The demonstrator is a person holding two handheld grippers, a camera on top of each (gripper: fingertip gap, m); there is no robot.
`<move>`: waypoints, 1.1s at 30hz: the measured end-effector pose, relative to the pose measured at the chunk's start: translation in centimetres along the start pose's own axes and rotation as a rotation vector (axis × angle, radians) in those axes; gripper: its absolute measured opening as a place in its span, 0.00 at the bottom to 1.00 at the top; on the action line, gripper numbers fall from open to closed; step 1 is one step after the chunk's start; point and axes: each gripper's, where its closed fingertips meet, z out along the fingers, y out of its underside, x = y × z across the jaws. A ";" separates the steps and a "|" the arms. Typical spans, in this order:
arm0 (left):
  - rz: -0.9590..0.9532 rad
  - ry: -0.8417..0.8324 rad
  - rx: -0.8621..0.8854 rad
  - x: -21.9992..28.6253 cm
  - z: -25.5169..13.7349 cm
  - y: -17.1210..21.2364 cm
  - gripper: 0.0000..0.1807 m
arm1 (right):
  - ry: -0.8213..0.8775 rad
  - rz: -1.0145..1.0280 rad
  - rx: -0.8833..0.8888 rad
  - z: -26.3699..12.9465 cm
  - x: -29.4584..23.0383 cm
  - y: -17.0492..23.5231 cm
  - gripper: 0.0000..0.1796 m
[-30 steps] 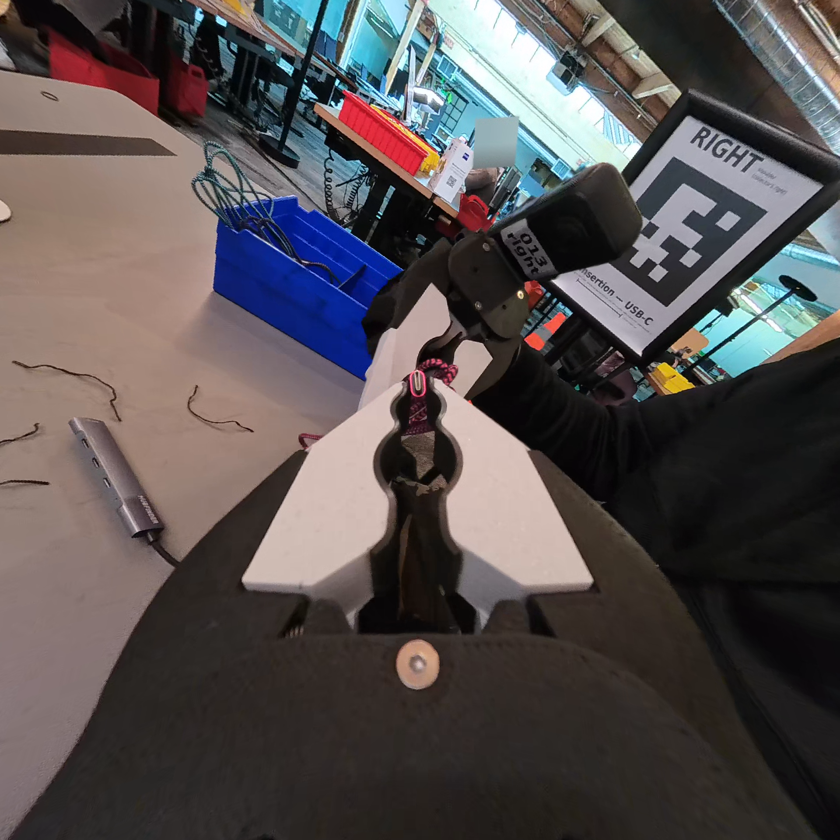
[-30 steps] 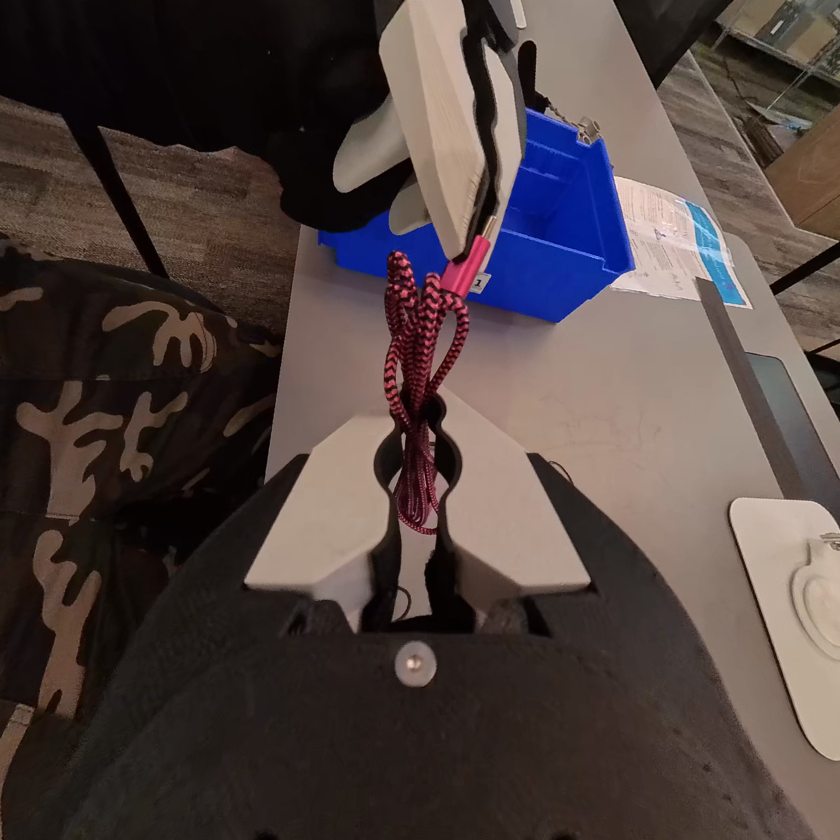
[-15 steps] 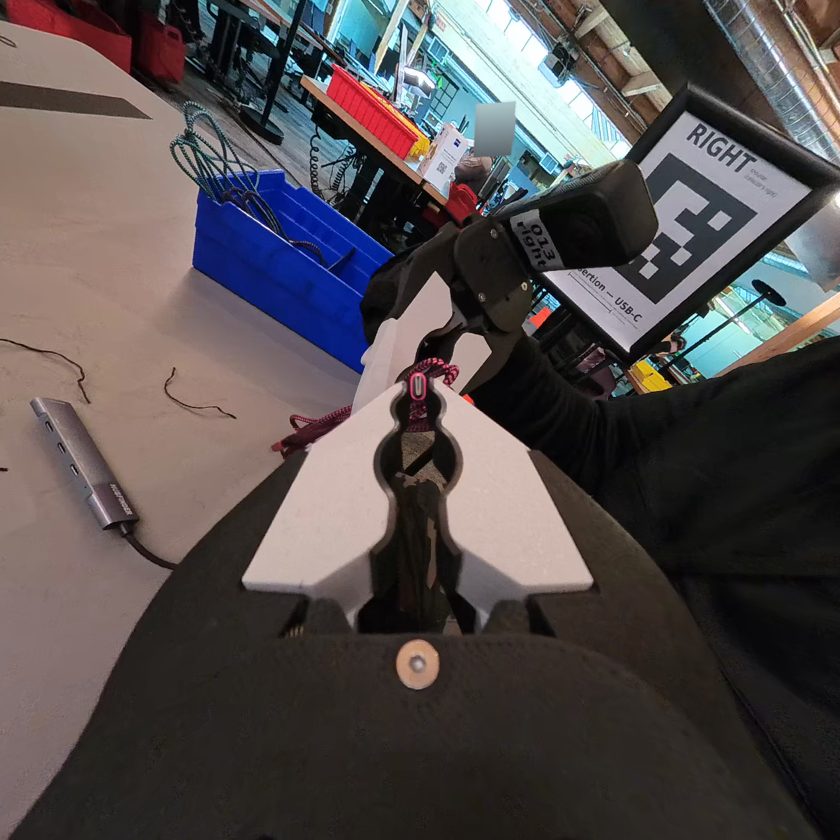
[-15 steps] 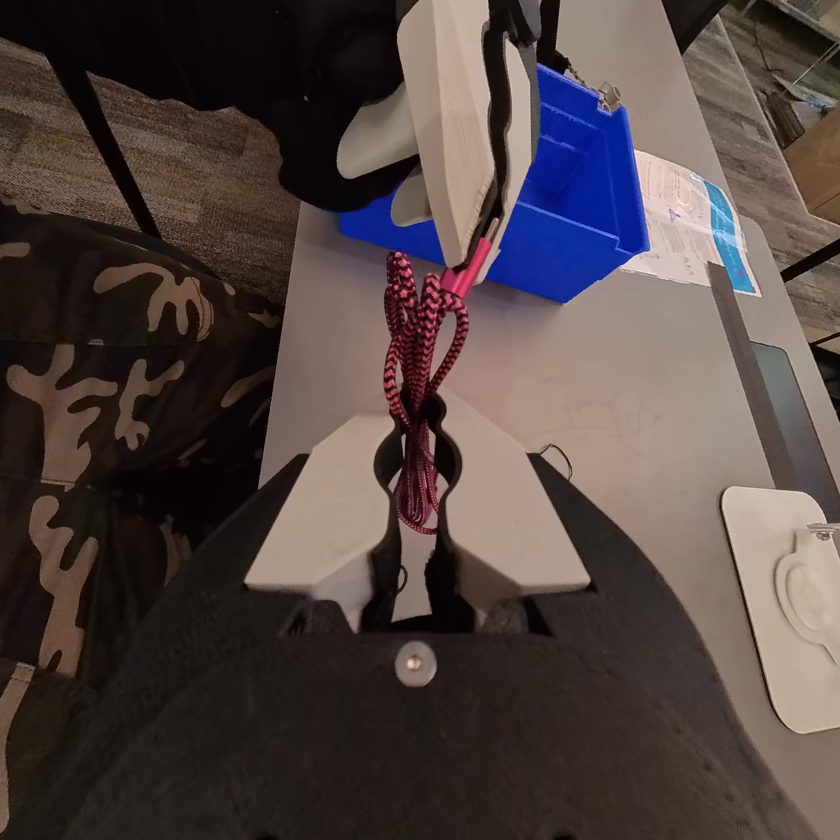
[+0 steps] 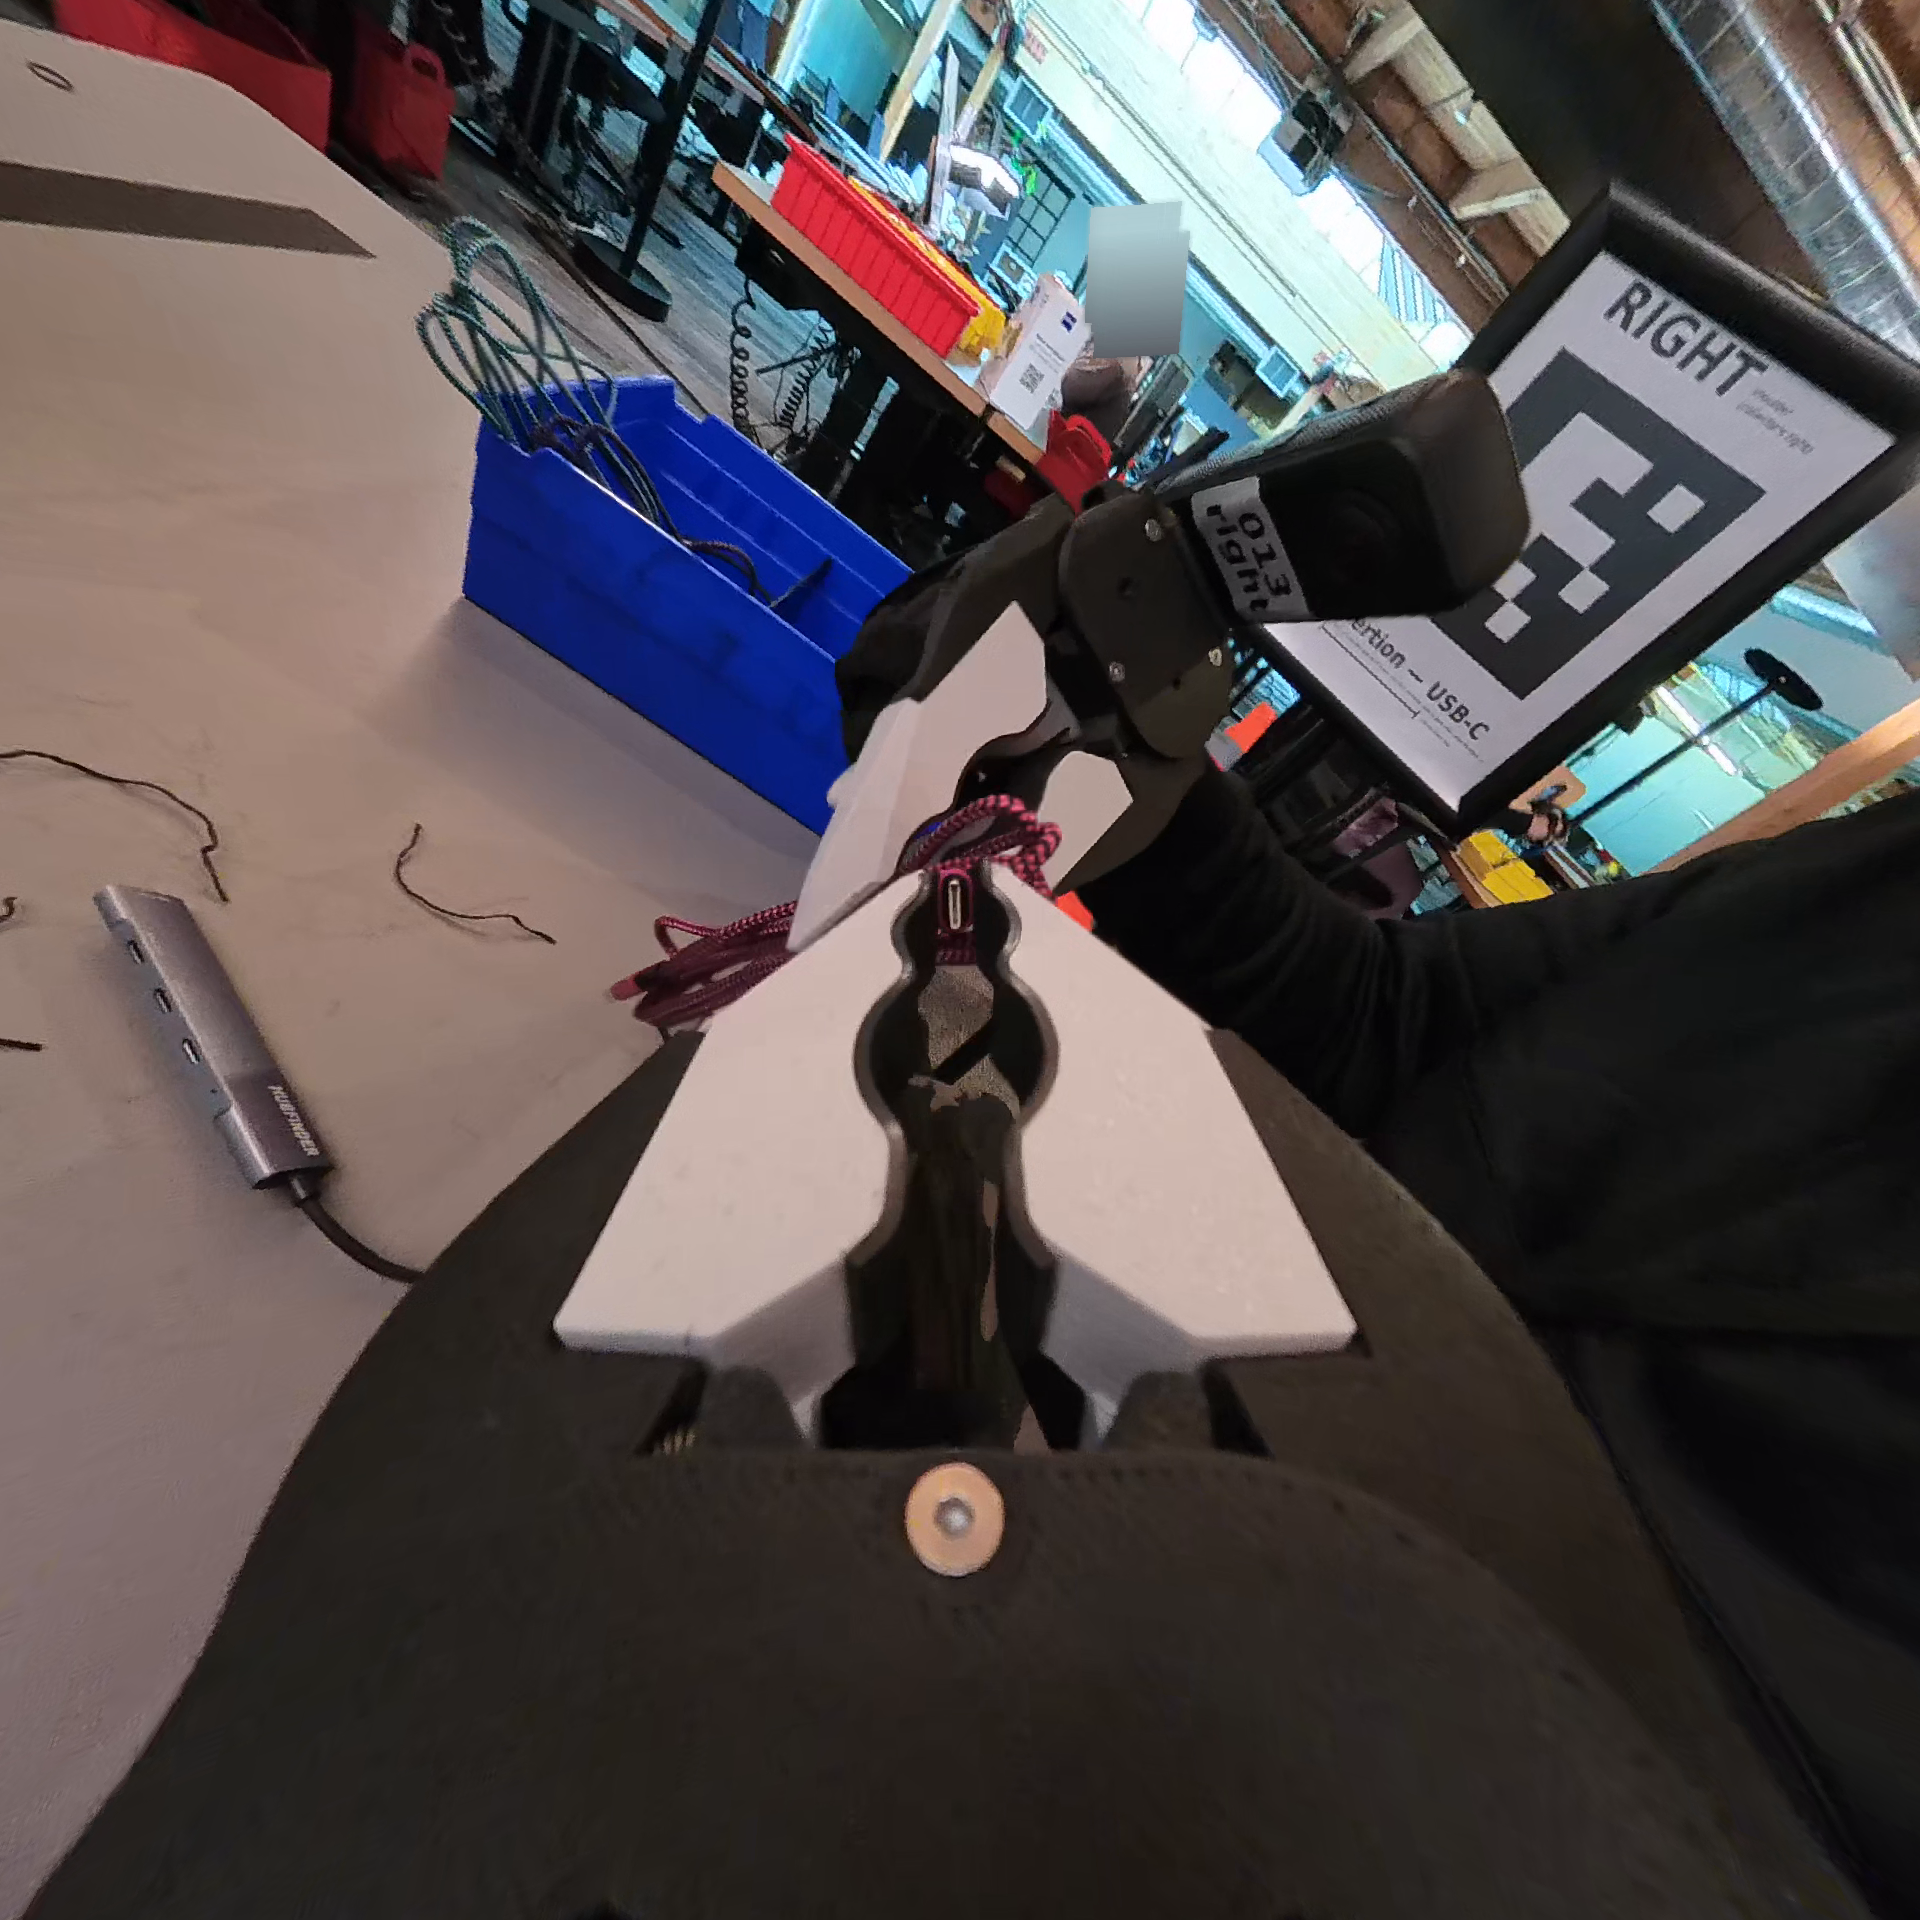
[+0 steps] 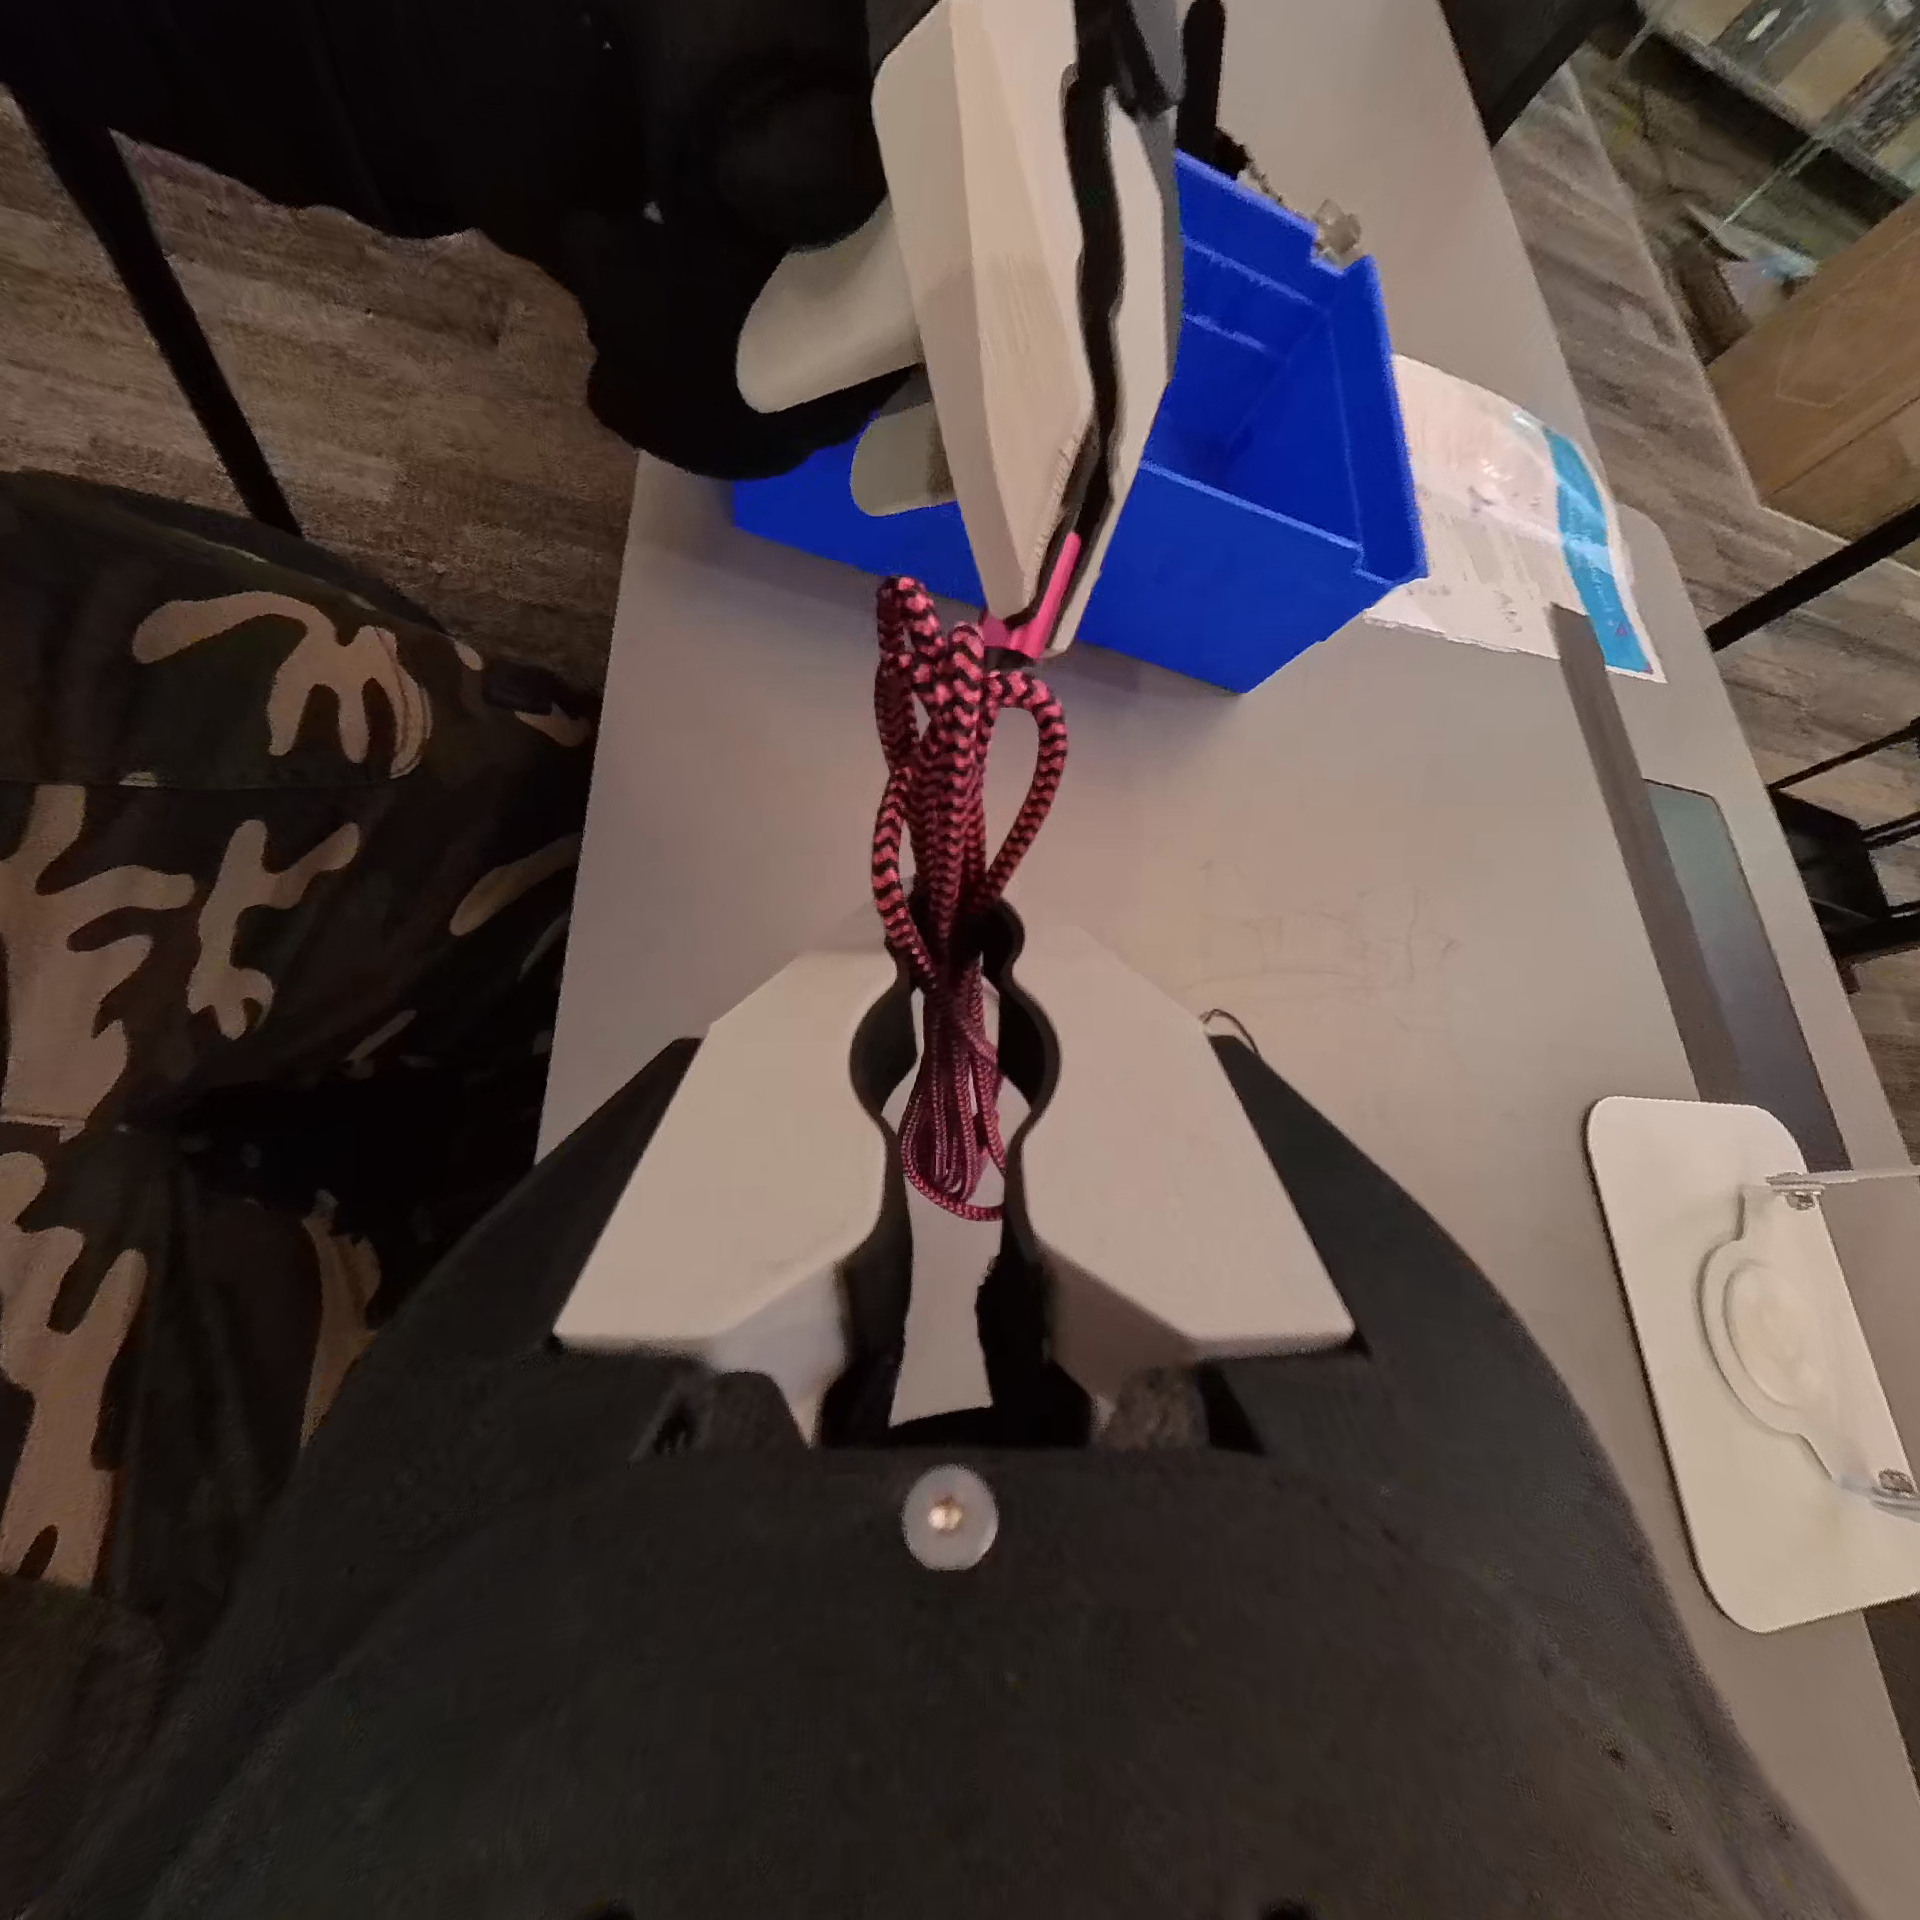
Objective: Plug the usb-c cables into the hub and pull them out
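Step in hand: preparation for insertion. No cable is yet in the hub.

Left gripper (image 5: 954,914): its fingers are closed on the pink USB-C plug (image 5: 954,907), which sits at the very tips with its metal mouth facing the camera. In the right wrist view the same plug (image 6: 1044,613) shows at 12 o'clock, pinched between the left gripper's two white fingers (image 6: 997,343).

Right gripper (image 6: 951,977): its fingers are nearly closed around the bundled loops of the pink braided cable (image 6: 940,831), holding the slack just below the plug. Whether the clamp is firm or loose I cannot tell.

Hub (image 5: 213,1034): a grey bar lying flat on the table (image 5: 208,561) at 9 o'clock in the left wrist view, well apart from both grippers, its own lead running off its near end. Its ports face upward along one side.

Next move, as judged: the plug must be carried down to the hub, turned so its mouth lines up with a port, and pressed straight in. The hub is loose on the table and may slide; the right gripper would likely need to let go of the slack and steady it.

Count:
- Grippers: two.
- Pink cable: one, with one plug seen.
- Hub: one.
- Blue bin (image 5: 644,582): one, at 10 o'clock, holding one green braided cable (image 5: 488,332).
- Loose dark thread scraps (image 5: 457,904) on the table: several.
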 end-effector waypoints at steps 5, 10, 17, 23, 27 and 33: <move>-0.049 -0.046 0.063 -1.3 -0.9 -0.7 0.02 | 0.048 -0.003 -0.002 0.4 0.9 1.0 0.10; -0.060 -0.109 0.158 -2.6 -2.4 -2.1 0.02 | 0.087 0.038 -0.182 0.5 2.2 5.3 0.07; -0.081 -0.115 0.213 -3.1 -3.2 -2.8 0.02 | 0.156 0.307 -0.603 -3.0 3.8 14.3 0.10; -0.110 -0.101 0.222 -3.4 -2.8 -2.6 0.02 | 0.309 0.309 -0.550 -7.0 6.6 12.4 0.21; -0.151 -0.057 0.239 -3.1 -2.5 -2.6 0.02 | 0.351 0.135 0.023 -6.0 7.3 0.2 0.18; -0.214 0.178 0.257 -0.6 -2.3 -2.7 0.02 | 0.392 -0.093 0.299 -3.6 4.9 -6.1 0.15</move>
